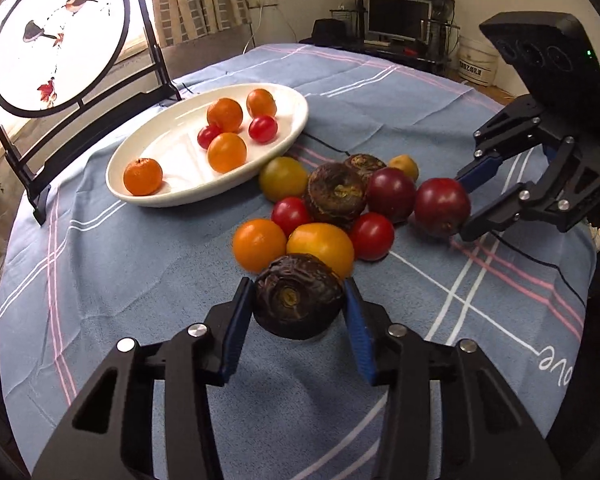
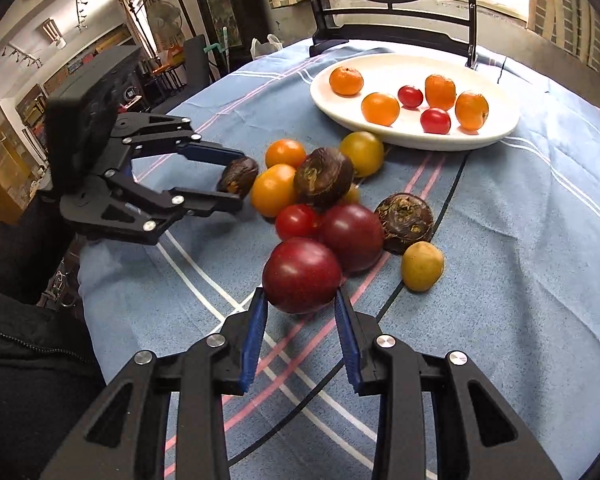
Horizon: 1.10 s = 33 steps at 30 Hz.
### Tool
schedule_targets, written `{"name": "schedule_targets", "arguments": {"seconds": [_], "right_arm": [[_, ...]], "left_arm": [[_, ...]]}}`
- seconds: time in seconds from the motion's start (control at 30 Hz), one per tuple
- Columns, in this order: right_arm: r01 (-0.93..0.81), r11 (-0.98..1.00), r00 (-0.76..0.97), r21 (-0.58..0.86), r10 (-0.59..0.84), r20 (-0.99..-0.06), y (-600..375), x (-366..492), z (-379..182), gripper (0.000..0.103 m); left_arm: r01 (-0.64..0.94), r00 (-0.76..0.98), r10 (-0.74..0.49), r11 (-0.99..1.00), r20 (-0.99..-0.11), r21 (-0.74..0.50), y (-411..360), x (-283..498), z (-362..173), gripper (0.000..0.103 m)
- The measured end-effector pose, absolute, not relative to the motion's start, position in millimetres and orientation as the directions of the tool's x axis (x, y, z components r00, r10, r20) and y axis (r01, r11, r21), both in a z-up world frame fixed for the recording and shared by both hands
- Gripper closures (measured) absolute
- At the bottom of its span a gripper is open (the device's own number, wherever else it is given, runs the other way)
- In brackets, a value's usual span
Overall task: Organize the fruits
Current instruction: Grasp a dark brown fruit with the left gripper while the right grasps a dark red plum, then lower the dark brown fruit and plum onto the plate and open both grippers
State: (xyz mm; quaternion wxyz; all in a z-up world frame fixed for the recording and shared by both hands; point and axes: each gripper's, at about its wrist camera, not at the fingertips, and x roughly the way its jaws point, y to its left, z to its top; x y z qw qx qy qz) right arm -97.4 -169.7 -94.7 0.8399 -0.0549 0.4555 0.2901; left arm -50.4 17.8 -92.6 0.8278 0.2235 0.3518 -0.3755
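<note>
Blue plaid tablecloth (image 1: 148,264) has partial white lettering readable only as "ove" at 4 o'clock in the left wrist view; white oval plate (image 1: 172,196) at 11 o'clock holds four orange and two small red fruits, with a loose pile of fruit (image 1: 332,208) on the cloth beside it at 5 o'clock of the plate. Left gripper (image 1: 298,300) comes in low from 6 o'clock, blue pads clamped on a dark brown ridged water chestnut (image 1: 298,296) at the near edge of the pile. Right gripper (image 2: 302,300) clenched on a dark red plum (image 2: 302,276) at the pile's other edge, reaching in from 3 o'clock in the left view.
</note>
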Motion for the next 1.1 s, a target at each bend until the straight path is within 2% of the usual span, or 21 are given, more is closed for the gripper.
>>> {"name": "schedule_targets", "arguments": {"seconds": [0.13, 0.23, 0.37, 0.5, 0.8, 0.93, 1.1], "right_arm": [[-0.538, 0.833, 0.482, 0.132, 0.432, -0.763, -174.5, -96.4, -73.3, 0.069], [-0.533, 0.841, 0.559, 0.095, 0.434, -0.707, -178.6, -88.5, -44.7, 0.069], [-0.502, 0.864, 0.675, 0.031, 0.414, -0.610, -182.8, -65.6, -5.9, 0.069], [-0.470, 0.882, 0.721, 0.032, 0.405, -0.563, -183.6, -25.6, 10.8, 0.069], [-0.418, 0.903, 0.720, 0.102, 0.398, -0.568, -180.0, 54.9, -0.8, 0.068], [-0.394, 0.913, 0.704, 0.110, 0.376, -0.602, -177.1, 79.1, -18.1, 0.068], [-0.394, 0.909, 0.698, 0.138, 0.393, -0.598, -177.0, 88.6, -26.8, 0.068]], "left_arm": [[0.723, 0.575, -0.481, 0.677, -0.662, 0.136, 22.4, -54.2, -53.0, 0.059], [0.627, 0.673, -0.442, 0.767, -0.594, 0.140, 20.8, -39.3, -20.6, 0.059], [0.515, 0.760, -0.405, 0.853, -0.508, 0.090, 12.2, -11.4, 14.3, 0.059], [0.414, 0.813, -0.345, 0.909, -0.469, 0.049, -2.7, 22.1, 28.3, 0.059], [0.334, 0.791, -0.275, 0.943, -0.547, 0.009, -25.6, 98.5, -3.1, 0.059], [0.322, 0.773, -0.260, 0.947, -0.579, 0.005, -28.3, 112.1, -23.2, 0.059], [0.314, 0.767, -0.237, 0.949, -0.597, 0.027, -28.4, 118.4, -35.7, 0.059]]}}
